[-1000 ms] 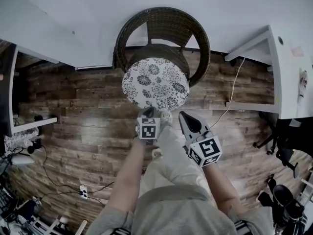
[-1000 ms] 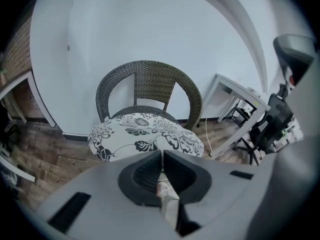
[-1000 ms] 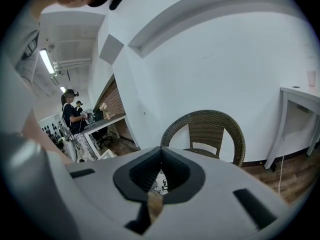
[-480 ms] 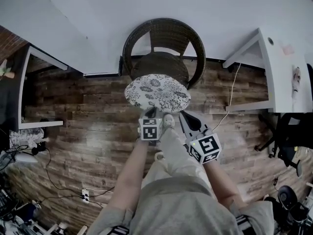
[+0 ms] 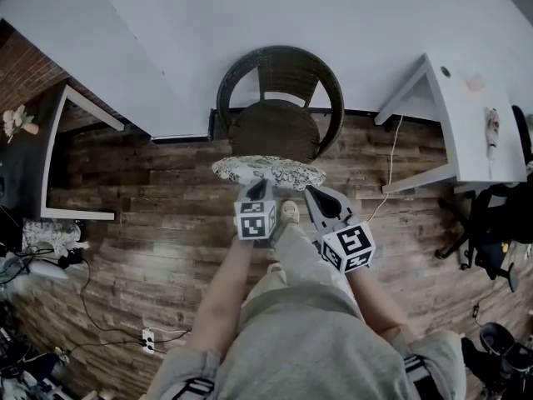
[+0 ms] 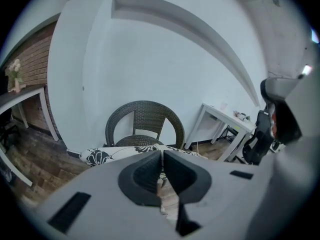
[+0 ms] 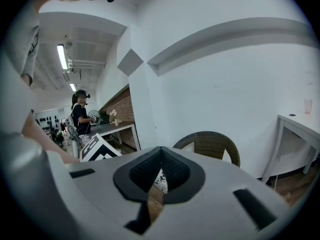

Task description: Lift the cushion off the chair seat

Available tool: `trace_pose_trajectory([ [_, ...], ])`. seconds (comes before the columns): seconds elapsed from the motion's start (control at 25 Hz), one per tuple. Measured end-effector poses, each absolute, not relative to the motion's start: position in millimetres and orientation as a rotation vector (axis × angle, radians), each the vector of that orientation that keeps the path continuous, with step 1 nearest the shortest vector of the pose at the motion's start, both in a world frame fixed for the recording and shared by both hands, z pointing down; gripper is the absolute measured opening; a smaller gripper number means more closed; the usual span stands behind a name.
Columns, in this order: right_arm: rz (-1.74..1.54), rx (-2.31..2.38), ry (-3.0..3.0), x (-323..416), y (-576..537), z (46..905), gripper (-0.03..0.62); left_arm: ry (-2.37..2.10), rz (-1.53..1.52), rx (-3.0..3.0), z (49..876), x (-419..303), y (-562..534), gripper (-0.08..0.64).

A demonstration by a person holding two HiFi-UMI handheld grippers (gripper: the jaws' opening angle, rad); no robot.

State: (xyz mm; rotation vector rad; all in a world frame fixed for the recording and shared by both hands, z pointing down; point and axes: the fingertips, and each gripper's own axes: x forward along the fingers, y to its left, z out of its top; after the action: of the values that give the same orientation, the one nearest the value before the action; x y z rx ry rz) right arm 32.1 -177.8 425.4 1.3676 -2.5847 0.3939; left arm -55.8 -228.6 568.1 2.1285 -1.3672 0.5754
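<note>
Head view shows the round white cushion with a black floral print (image 5: 268,172) edge-on and roughly level, hanging in the air just in front of the dark woven-wicker tub chair (image 5: 279,63). The chair's dark wicker seat (image 5: 275,130) lies bare behind it, so the lift looks all but done. The left gripper (image 5: 256,192) meets the cushion's near rim at about its middle. In the left gripper view the jaws are drawn in to a thin slit with the printed fabric spread right behind their tips, which reads as a pinch on the rim. The right gripper (image 5: 313,195) comes in at the rim's right part. Its own view shows the jaws closed to a narrow gap with a scrap of floral print inside it. That is probably a second pinch, though the contact itself is too small to be sure of. Two holds spaced along the near edge would explain why the soft disc stays flat instead of folding or swinging down. Both tools point away from the person — toward the chair — with the brown plank floor (image 5: 141,223) below and a white table (image 5: 476,115) well off to the right.
</note>
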Motion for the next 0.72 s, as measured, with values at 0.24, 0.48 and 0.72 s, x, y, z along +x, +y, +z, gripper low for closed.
trace_pose_trajectory([
  [0.24,0.312,1.377,-2.614,28.1,-154.3,398.4,-0.002,-1.415,0.498,2.177,522.1,-68.7,-203.3,0.015],
  [0.48,0.238,1.414,-2.627,29.2,-129.8,375.3,-0.002,-1.450,0.411,2.200,482.1,-83.3,-172.6,0.015],
  [0.72,0.186,1.444,-2.636,32.5,-107.4,360.8,-0.002,-1.470,0.333,2.238,444.6,-90.5,-146.8,0.015],
])
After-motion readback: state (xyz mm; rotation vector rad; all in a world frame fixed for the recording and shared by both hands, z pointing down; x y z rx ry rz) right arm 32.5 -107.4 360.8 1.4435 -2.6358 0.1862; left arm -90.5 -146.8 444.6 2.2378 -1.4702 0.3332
